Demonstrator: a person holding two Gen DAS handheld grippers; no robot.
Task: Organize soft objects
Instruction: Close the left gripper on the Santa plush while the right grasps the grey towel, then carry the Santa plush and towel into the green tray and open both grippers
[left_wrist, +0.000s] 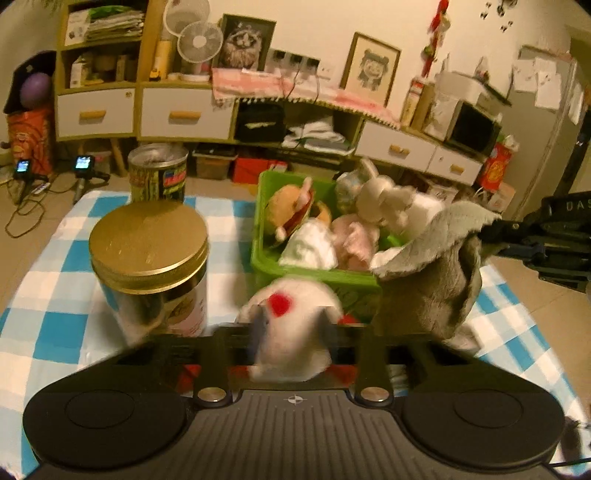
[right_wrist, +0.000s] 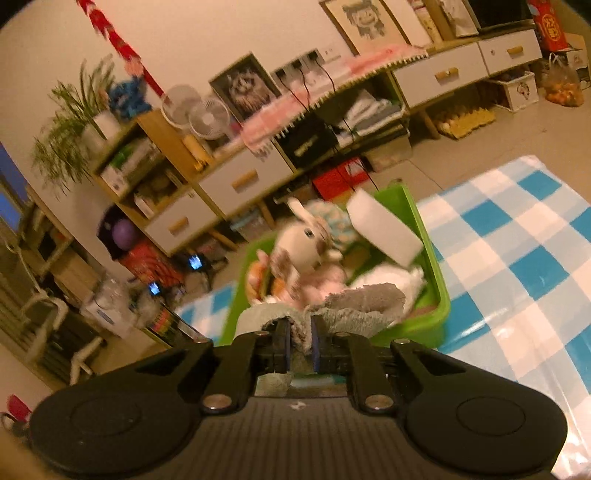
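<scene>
Left wrist: left gripper (left_wrist: 291, 343) clamped on a white plush toy with a red spot (left_wrist: 291, 314), just in front of the green basket (left_wrist: 295, 271) of plush toys on the checked cloth (left_wrist: 55, 325). Right wrist: right gripper (right_wrist: 299, 345) pinched a grey plush toy (right_wrist: 354, 302) at the basket's near rim.

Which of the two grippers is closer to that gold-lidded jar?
Left. The left gripper, clamping a white plush toy, sits beside the jar; the right gripper is beyond the green basket.
</scene>
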